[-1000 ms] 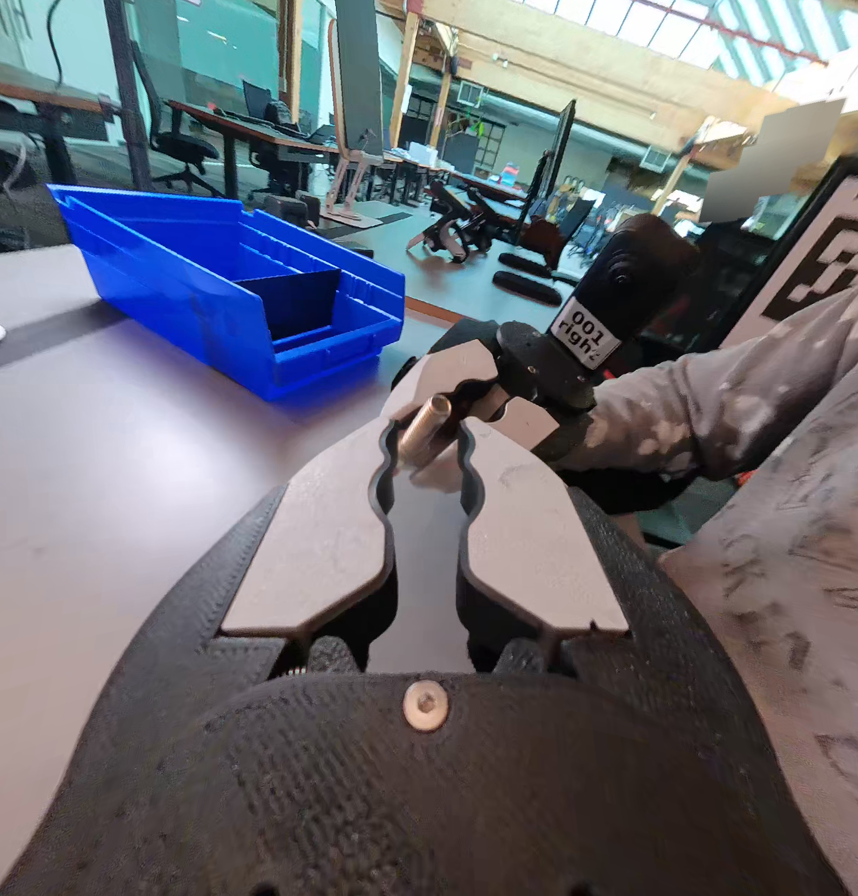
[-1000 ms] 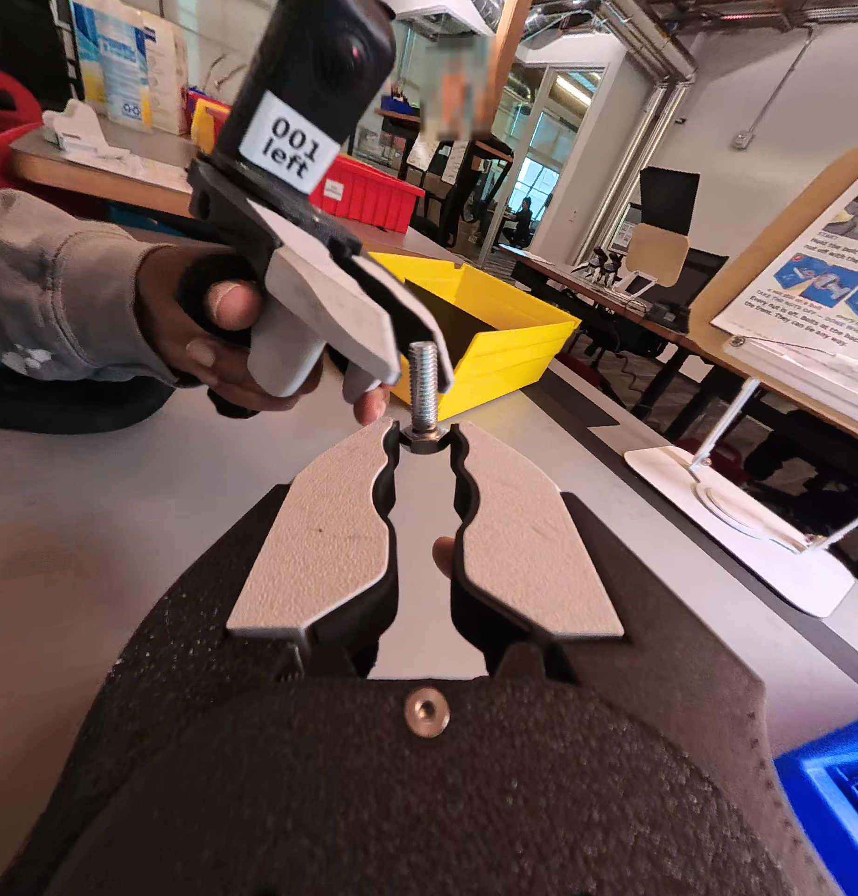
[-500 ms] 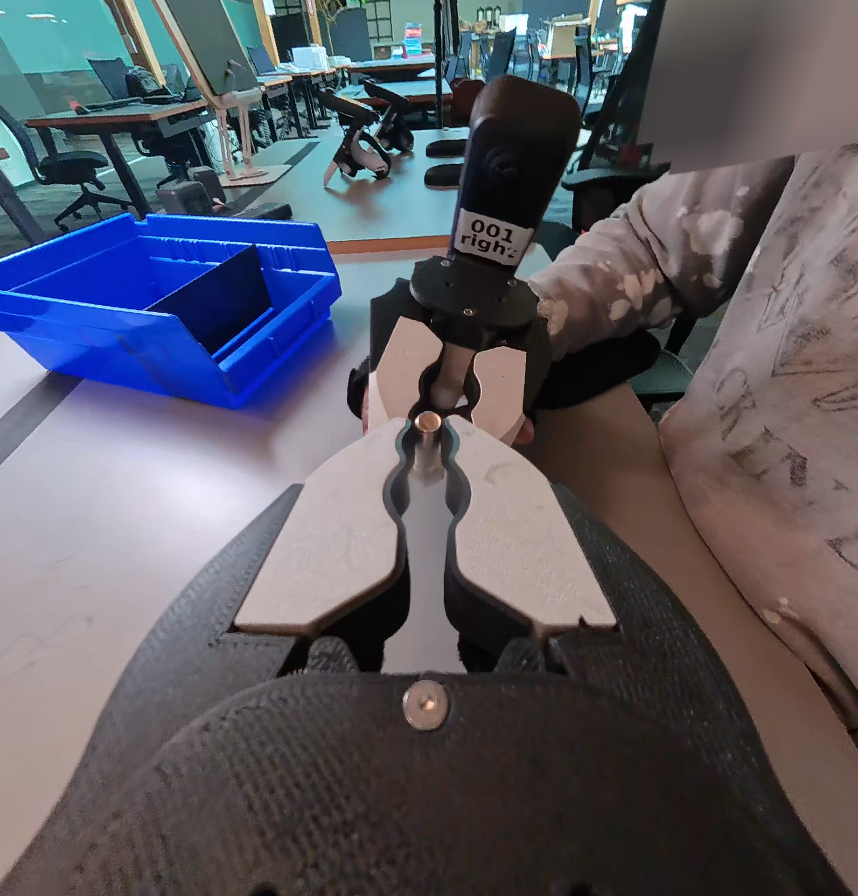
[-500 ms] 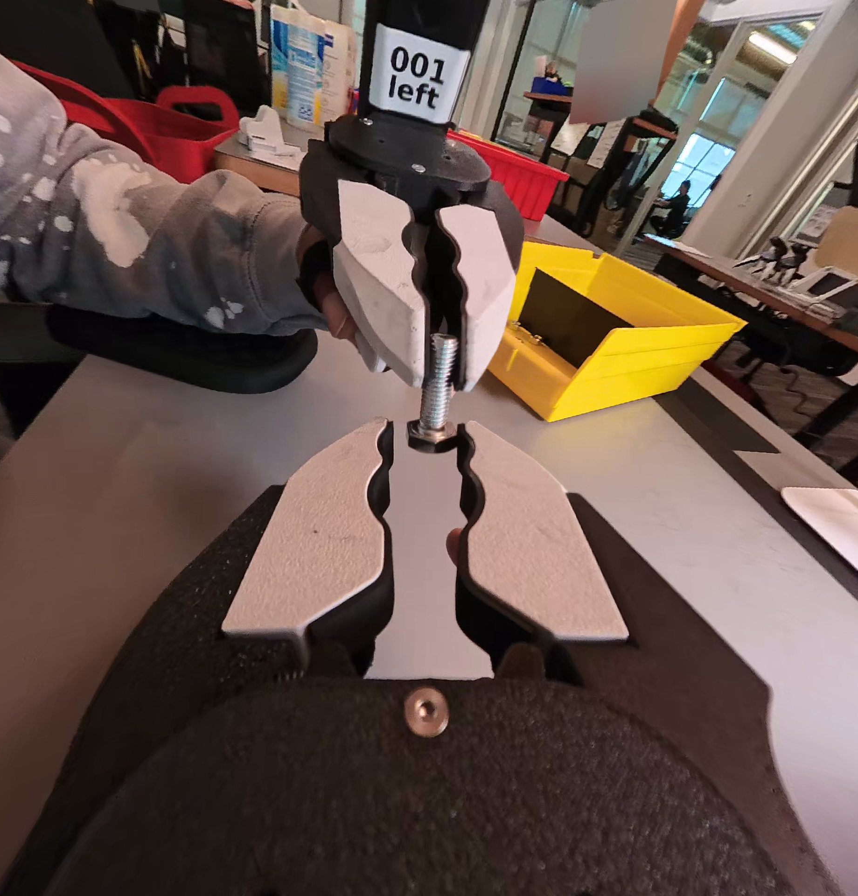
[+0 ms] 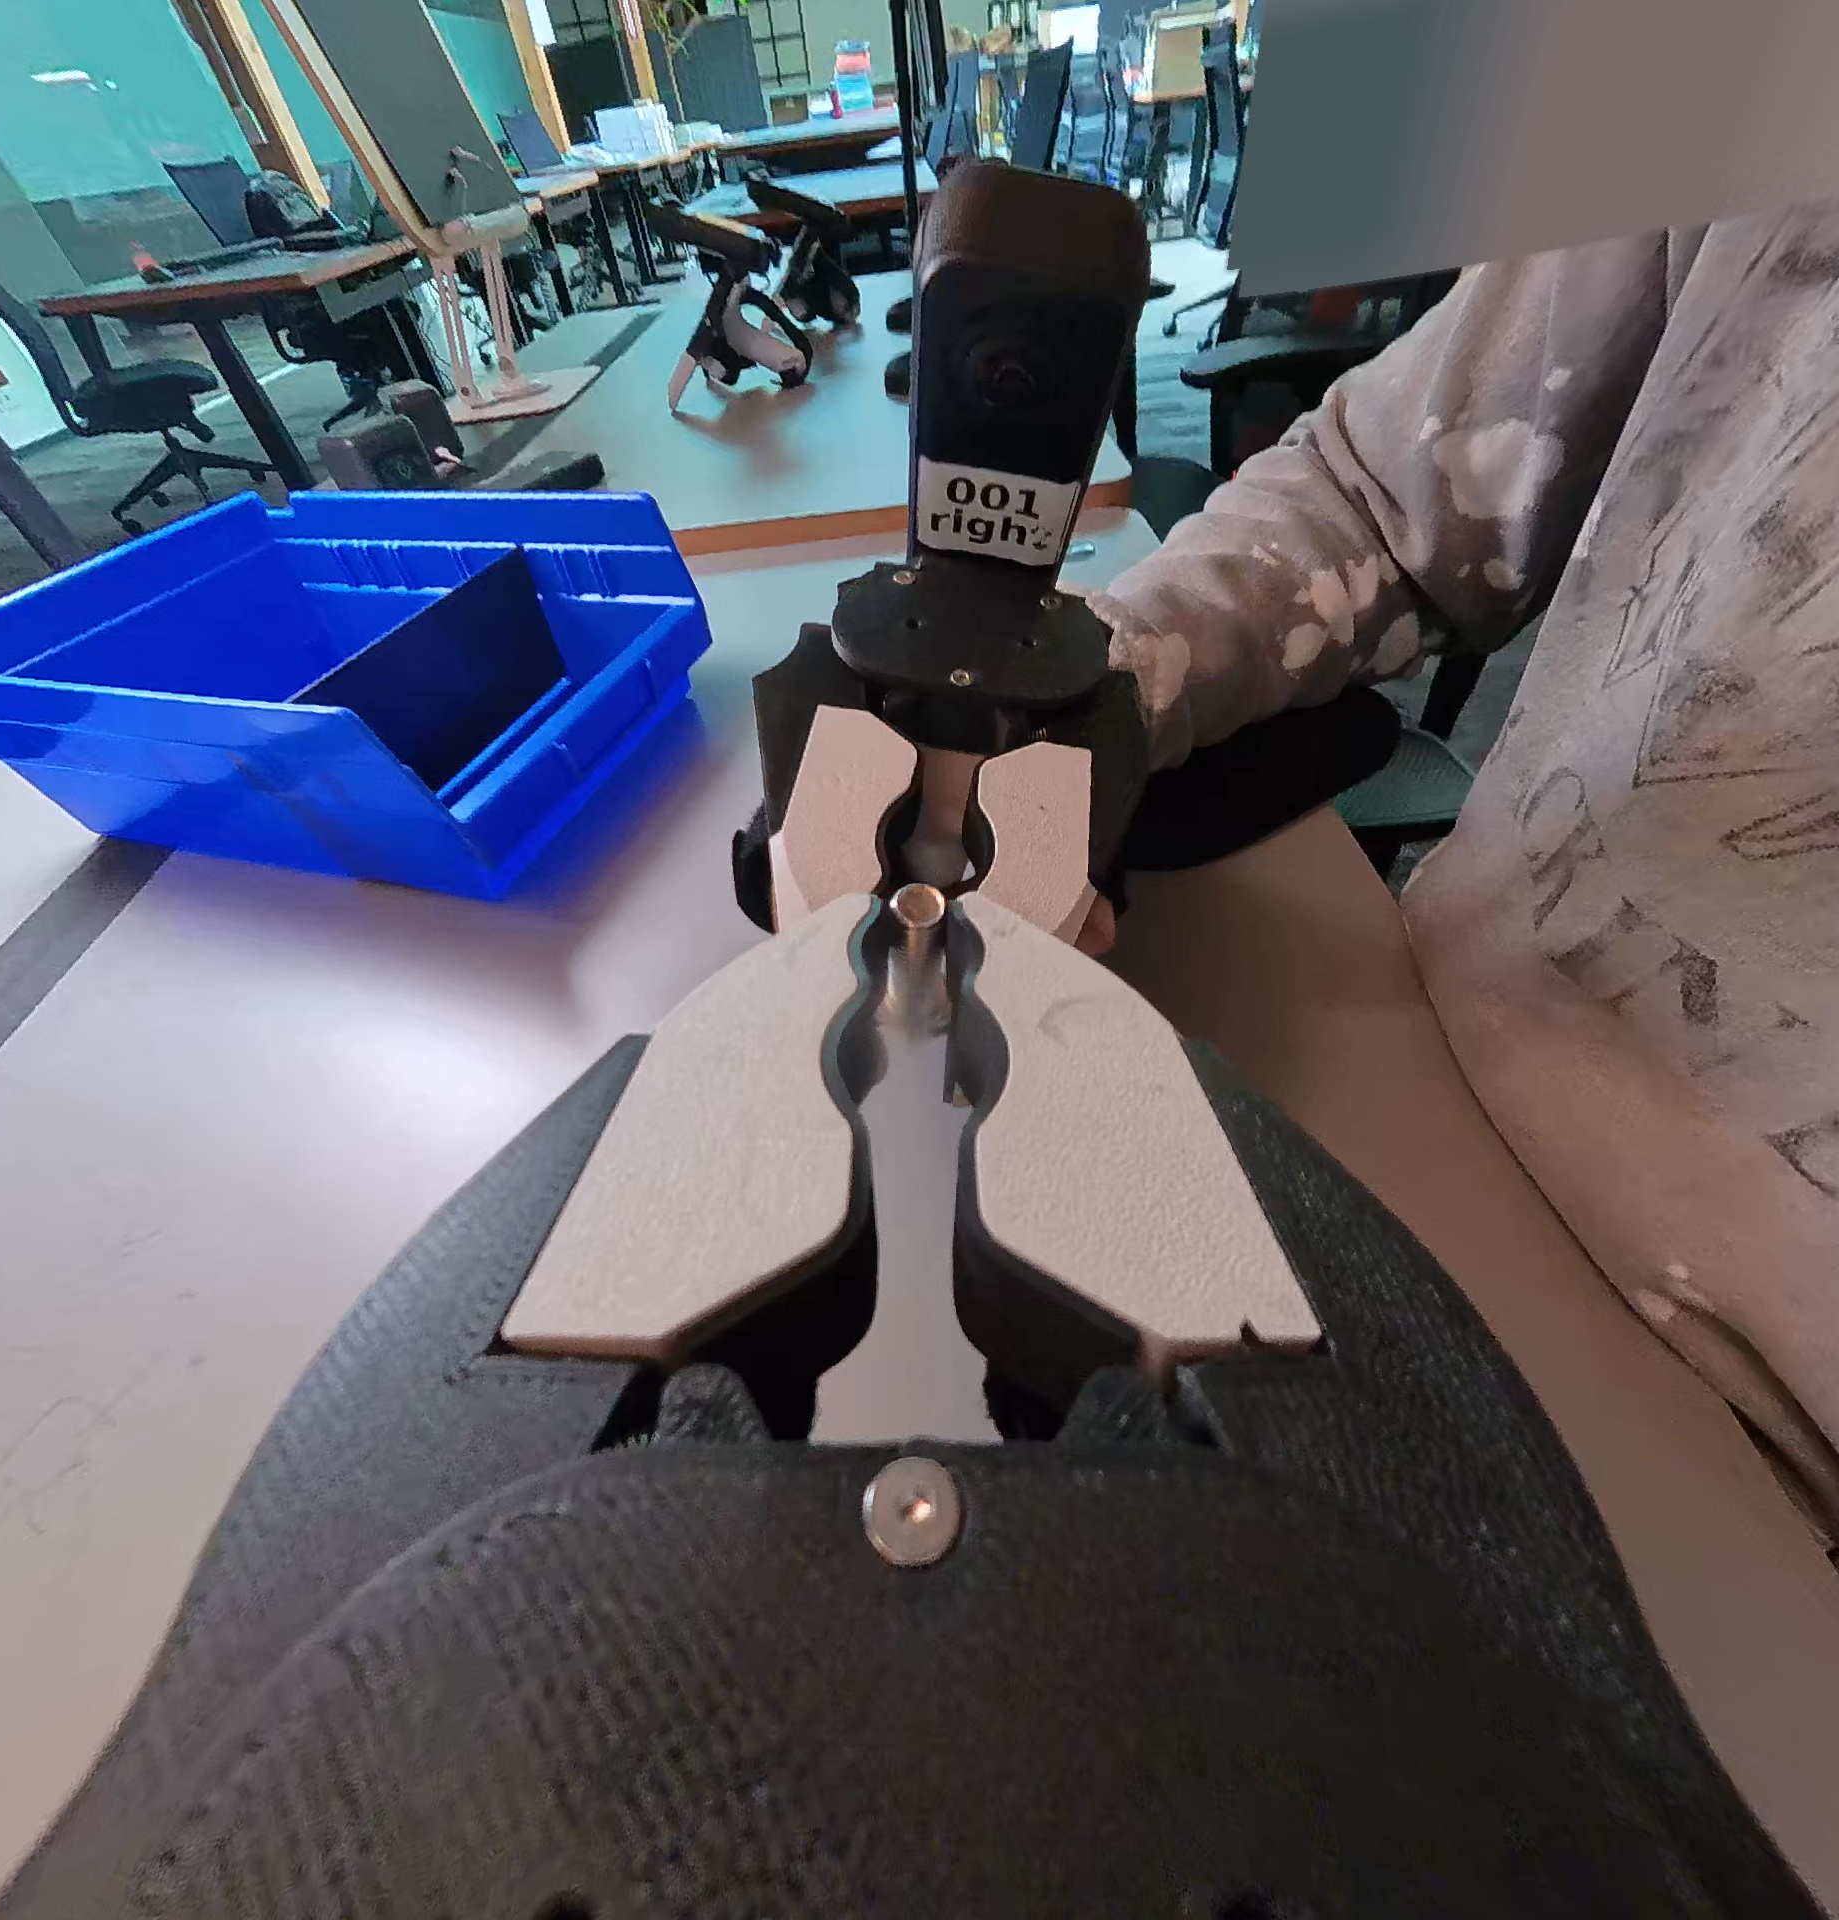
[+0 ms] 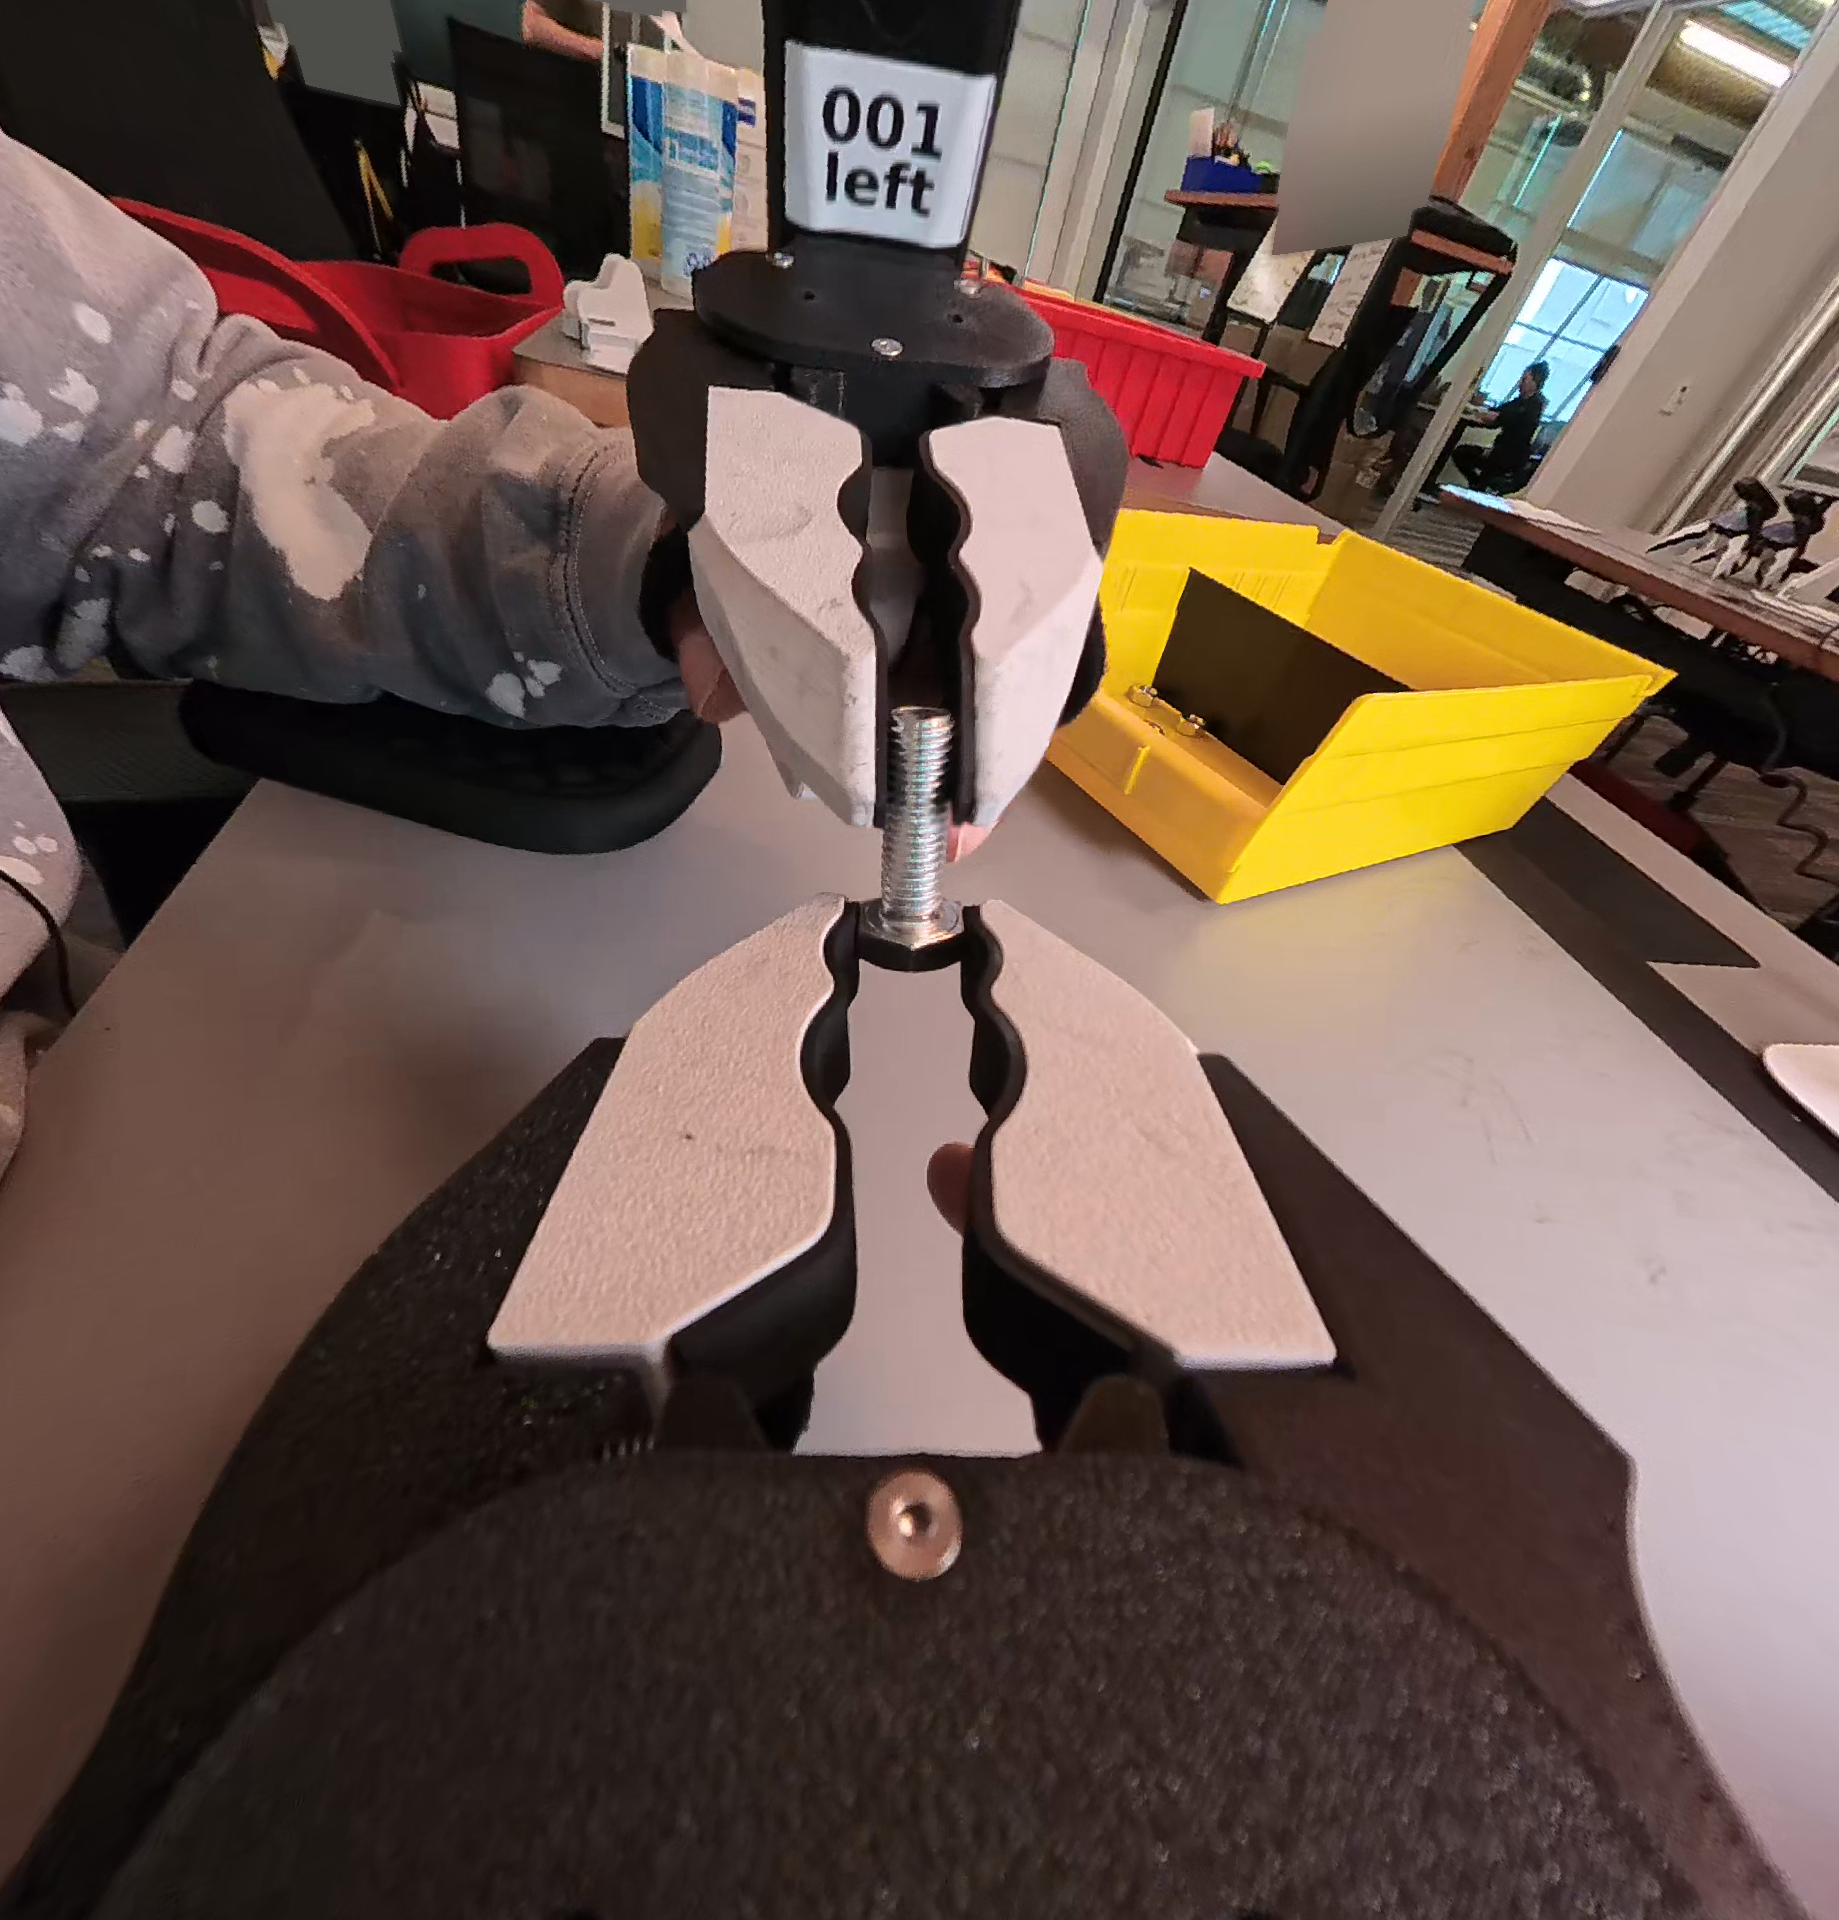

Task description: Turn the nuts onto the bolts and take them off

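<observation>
While the bolt (image 6: pixel 917 821) is standing upright in mid-air above the table (image 6: pixel 1414 1091), its threaded shank is running down into a nut (image 6: pixel 910 928) seated at its lower end. In the right wrist view the right claw (image 6: pixel 910 935) is pinching that nut between its fingertips (image 6: pixel 821 935), with the jaws drawn in close around it. From above, the left claw (image 6: pixel 920 790) is pinching the upper part of the bolt, its pale fingers pressed nearly together on the thread. In the left wrist view the same bolt (image 5: pixel 915 961) is showing as a smooth silver end poking out between the tips of the left claw (image 5: pixel 915 935), and the right claw (image 5: pixel 930 862) is sitting just beyond it (the nut itself is hidden from this side). Both claws are meeting tip to tip over the near part of the table, close to the edge where the person is sitting. A hand (image 6: pixel 712 665) in a bleach-spotted grey sleeve (image 6: pixel 323 540) is gripping the left tool. Toward the far right corner of the table in the right wrist view, a yellow bin (image 6: pixel 1414 790) is lying open with small hardware inside. Near the table's far edge in the left wrist view, a blue bin (image 5: pixel 302 769) is resting well apart from the claws.
</observation>
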Motion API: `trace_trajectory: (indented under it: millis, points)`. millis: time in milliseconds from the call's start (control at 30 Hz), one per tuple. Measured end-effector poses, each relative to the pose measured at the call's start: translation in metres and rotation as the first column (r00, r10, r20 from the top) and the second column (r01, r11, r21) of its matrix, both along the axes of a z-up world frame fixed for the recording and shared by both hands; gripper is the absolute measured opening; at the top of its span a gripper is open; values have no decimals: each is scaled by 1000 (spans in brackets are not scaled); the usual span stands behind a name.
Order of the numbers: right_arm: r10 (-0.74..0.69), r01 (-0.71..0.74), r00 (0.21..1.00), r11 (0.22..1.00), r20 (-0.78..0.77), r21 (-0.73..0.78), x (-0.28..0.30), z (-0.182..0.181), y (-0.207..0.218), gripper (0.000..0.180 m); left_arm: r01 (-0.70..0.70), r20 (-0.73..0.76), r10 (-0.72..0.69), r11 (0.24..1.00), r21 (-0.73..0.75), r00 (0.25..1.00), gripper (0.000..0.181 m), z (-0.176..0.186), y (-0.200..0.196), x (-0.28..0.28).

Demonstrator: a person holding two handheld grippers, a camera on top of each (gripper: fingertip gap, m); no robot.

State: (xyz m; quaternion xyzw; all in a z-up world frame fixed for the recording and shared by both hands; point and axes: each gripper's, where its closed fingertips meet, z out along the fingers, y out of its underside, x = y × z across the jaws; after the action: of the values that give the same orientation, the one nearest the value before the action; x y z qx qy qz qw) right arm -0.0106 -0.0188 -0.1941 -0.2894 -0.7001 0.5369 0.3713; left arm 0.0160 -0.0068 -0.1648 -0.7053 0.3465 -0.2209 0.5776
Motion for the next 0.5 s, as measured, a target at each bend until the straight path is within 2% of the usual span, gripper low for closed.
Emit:
trace_trajectory:
  millis: [133,200,267,333,400,500]
  points:
    - [-26,25,999,999,-21,-38,-1,4,8,18,-59,97,58,998,17,994,28,19,3,-16]
    - [-52,50,998,997,-42,-58,-2,10,15,18,-165,124,160,986,29,979,31,31,6,-44]
    - [-87,82,994,994,-70,-71,-1,18,23,18,-331,130,325,943,23,937,31,45,8,-89]
    - [-126,118,988,989,-85,-87,0,25,35,18,-504,136,502,863,-20,854,29,58,2,-144]
    - [-159,149,983,983,-87,-106,1,28,46,18,-650,85,659,751,-114,747,29,57,-7,-202]
    - [-191,181,979,977,-77,-116,1,28,56,18,-797,-126,800,543,-264,587,29,30,-19,-275]
